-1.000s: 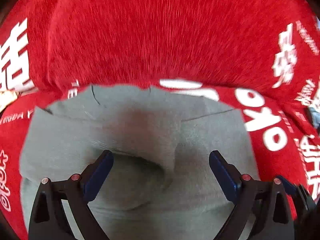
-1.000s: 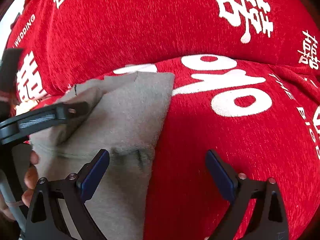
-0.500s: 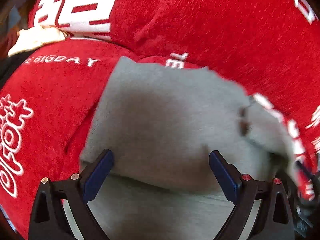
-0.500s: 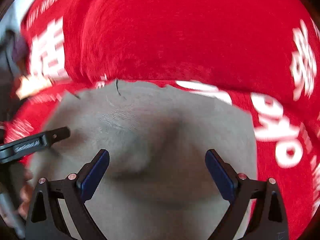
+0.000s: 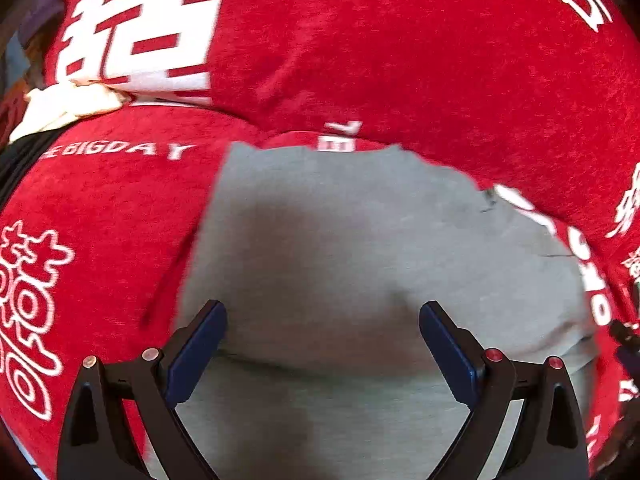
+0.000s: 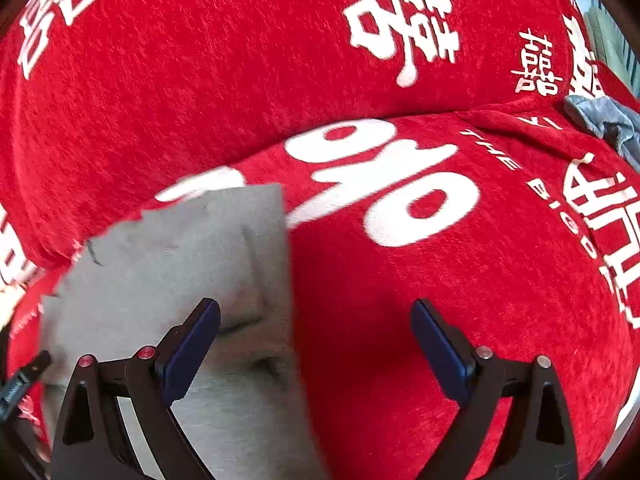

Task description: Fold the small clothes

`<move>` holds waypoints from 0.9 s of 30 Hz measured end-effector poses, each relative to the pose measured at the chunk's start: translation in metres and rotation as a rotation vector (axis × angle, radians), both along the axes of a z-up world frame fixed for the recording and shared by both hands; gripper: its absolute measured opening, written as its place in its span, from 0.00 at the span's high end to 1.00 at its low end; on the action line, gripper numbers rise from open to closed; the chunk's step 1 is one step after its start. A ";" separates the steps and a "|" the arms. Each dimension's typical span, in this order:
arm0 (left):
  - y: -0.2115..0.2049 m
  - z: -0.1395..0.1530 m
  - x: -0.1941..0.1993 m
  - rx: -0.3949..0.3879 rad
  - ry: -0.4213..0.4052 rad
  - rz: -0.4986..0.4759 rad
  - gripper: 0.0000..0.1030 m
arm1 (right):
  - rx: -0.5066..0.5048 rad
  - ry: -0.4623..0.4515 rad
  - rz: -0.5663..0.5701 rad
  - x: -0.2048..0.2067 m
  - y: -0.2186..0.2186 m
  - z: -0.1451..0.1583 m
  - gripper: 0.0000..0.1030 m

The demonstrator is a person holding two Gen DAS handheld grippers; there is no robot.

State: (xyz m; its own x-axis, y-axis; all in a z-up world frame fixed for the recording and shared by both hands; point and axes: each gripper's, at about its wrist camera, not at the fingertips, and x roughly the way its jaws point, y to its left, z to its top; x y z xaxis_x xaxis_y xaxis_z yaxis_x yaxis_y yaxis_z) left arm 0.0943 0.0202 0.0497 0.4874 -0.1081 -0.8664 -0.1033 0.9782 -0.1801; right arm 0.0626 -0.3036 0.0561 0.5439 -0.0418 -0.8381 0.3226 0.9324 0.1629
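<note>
A small grey garment (image 5: 360, 260) lies flat on a red cover printed with white lettering. My left gripper (image 5: 322, 344) hovers over its near half, open, with nothing between the blue pads. In the right wrist view the same grey garment (image 6: 192, 280) fills the lower left. My right gripper (image 6: 316, 344) is open across its right edge: the left pad is above the cloth, the right pad above bare red cover. The tip of the left gripper (image 6: 24, 376) shows at the far left of that view.
The red cover (image 6: 400, 60) rises into a cushioned back behind the garment. A cream cloth (image 5: 64, 108) lies at the far left. A grey-blue cloth (image 6: 608, 124) lies bunched at the far right.
The right gripper has swung right, from over the garment's middle to its right edge. The left gripper's view has shifted only slightly. Both stay open.
</note>
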 end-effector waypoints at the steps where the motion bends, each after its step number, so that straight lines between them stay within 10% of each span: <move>1: -0.014 0.003 0.002 -0.009 0.001 -0.035 0.06 | 0.003 -0.005 0.041 0.006 0.013 0.003 0.06; 7: -0.047 -0.016 0.036 0.124 0.089 -0.109 0.07 | -0.075 0.074 0.289 0.056 0.127 -0.019 0.07; 17: 0.013 -0.030 0.086 0.063 0.181 0.026 0.00 | -0.161 0.184 0.085 0.119 0.065 -0.048 0.06; 23: 0.013 -0.004 0.030 -0.006 0.078 0.026 0.00 | -0.043 0.086 0.111 0.077 0.078 -0.031 0.06; 27: -0.020 -0.008 0.001 0.077 0.059 -0.084 0.00 | -0.174 0.092 0.289 0.061 0.141 -0.038 0.06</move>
